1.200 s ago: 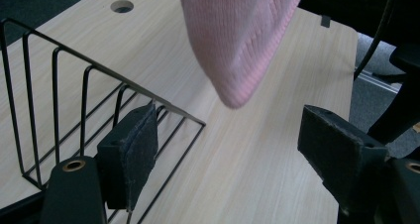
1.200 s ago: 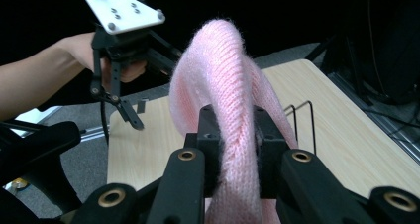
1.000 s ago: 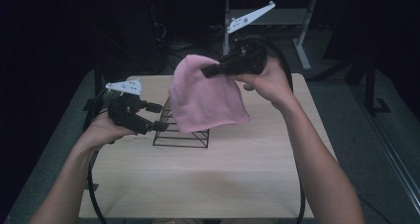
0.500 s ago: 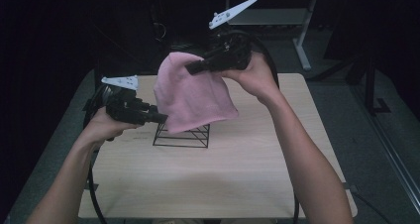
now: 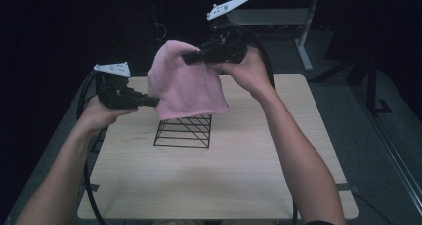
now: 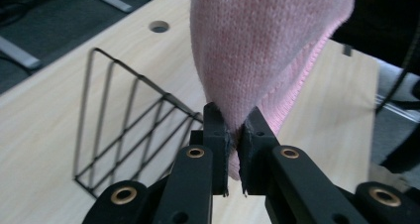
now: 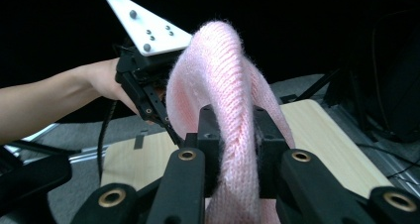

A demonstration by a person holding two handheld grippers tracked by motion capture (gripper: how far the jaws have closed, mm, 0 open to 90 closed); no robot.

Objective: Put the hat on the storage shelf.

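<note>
I see the black wire rack (image 5: pixel 183 130) standing mid-counter (image 5: pixel 224 180), directly under the hanging pink knitted cloth (image 5: pixel 186 85); that is the one obstacle on the surface. The cloth spans the air between my left gripper (image 5: pixel 155 101) and right gripper (image 5: pixel 188 58). The near half of the counter gives me open passage, as does either side of the rack.

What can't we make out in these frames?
- High view: the pink knit cloth hangs over the wire rack and hides its top.
- Left gripper view: left gripper pads buried in cloth; the cloth's top is cut off by the edge.
- Right gripper view: cloth bulges over the right gripper, hiding the rack.
</note>
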